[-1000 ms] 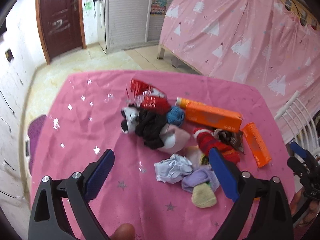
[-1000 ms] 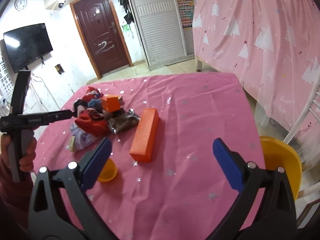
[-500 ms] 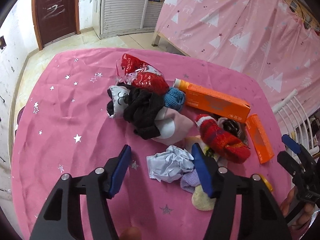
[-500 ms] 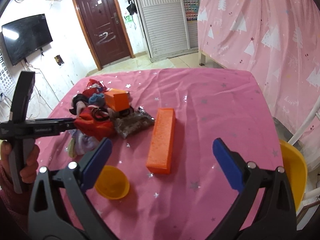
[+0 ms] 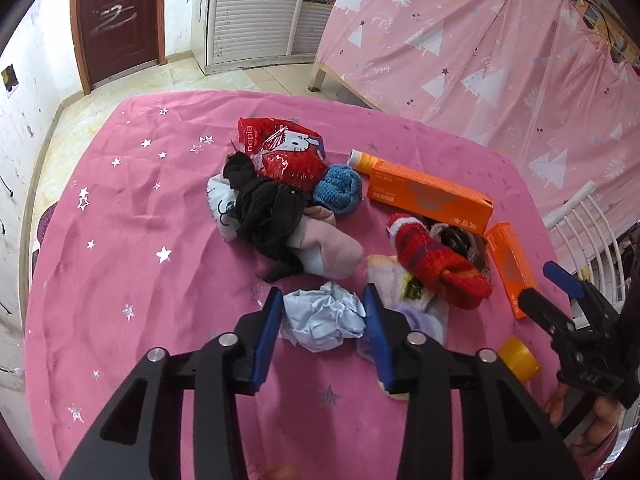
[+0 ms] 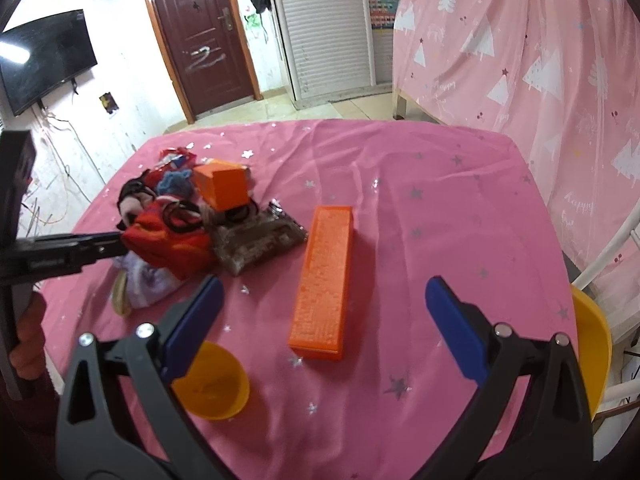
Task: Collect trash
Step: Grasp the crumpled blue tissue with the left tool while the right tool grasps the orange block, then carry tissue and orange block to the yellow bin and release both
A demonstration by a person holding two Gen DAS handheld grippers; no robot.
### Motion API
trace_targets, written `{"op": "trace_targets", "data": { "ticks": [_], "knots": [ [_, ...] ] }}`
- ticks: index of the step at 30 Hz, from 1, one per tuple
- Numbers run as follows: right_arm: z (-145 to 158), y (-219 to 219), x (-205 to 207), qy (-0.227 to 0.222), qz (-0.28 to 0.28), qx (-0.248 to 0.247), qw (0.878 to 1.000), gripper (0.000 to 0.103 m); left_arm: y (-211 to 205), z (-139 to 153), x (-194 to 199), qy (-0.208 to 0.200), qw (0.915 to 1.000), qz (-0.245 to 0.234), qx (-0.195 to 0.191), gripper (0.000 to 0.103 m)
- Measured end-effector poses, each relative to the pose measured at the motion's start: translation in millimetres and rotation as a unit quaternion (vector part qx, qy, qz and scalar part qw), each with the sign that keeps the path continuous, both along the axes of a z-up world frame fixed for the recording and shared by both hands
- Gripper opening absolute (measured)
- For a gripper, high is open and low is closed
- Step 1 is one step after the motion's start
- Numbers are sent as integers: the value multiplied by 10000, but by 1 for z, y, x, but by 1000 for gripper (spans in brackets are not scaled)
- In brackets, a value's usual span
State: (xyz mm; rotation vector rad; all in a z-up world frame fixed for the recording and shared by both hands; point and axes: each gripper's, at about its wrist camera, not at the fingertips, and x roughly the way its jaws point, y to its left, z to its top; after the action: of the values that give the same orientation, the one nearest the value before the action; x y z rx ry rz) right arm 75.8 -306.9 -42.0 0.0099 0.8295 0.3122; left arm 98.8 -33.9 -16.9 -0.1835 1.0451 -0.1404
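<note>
the left gripper [image 5: 323,312], jaws just closing, clamps a crumpled pale blue paper [image 5: 323,320] at six o'clock of the clothes pile [image 5: 280,216] on the pink tablecloth [image 5: 140,240]. the right gripper [image 6: 322,300] hovers with jaws wide apart, an orange box [image 6: 326,280] lying at twelve o'clock between them.

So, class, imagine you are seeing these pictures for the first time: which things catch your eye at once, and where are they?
Nearest the left wrist camera, the left gripper has just been closing on a crumpled pale blue paper, its blue pads against both sides. Behind it a heap of socks and wrappers covers the pink star-print tablecloth, topped by a red Hello Kitty tissue packet. In the right wrist view, the open right gripper hovers over an orange box and a small yellow bowl.
</note>
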Motion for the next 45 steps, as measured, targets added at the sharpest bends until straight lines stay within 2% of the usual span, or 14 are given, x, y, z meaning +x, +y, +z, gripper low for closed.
{"op": "trace_targets", "data": {
  "ticks": [5,9,13,16,17,19,21,22,34,45],
  "knots": [
    [-5,0,9,163,-61,-138,9998,97,-2,5,-11,-141,9999,67,76,29],
    [-6,5,11,128,-85,-316,9994,97,-1,20,-20,-375,9993,80,45,29],
    [-9,6,13,158,-48,-252,9995,95,-3,35,-29,-561,9983,48,114,29],
    [-11,6,14,185,-95,-350,9992,75,-7,44,-33,-655,9978,14,126,29],
    [-12,7,14,201,-112,-403,9989,64,-8,45,-34,-669,9977,3,116,29],
    [-12,7,14,198,-155,-480,9985,55,-10,49,-36,-700,9975,-22,111,29],
    [-12,7,13,116,-213,-654,9976,26,-10,51,-34,-711,9974,-47,113,29],
    [-12,6,13,99,-263,-676,9973,22,-11,52,-34,-716,9973,-61,118,29],
    [8,-36,0,-270,-527,-254,9979,22,-55,74,-27,-853,9954,-360,233,29],
    [25,-107,-19,-571,-1068,-9,9926,22,-120,92,-15,-901,9923,-798,303,29]
  ]
}}
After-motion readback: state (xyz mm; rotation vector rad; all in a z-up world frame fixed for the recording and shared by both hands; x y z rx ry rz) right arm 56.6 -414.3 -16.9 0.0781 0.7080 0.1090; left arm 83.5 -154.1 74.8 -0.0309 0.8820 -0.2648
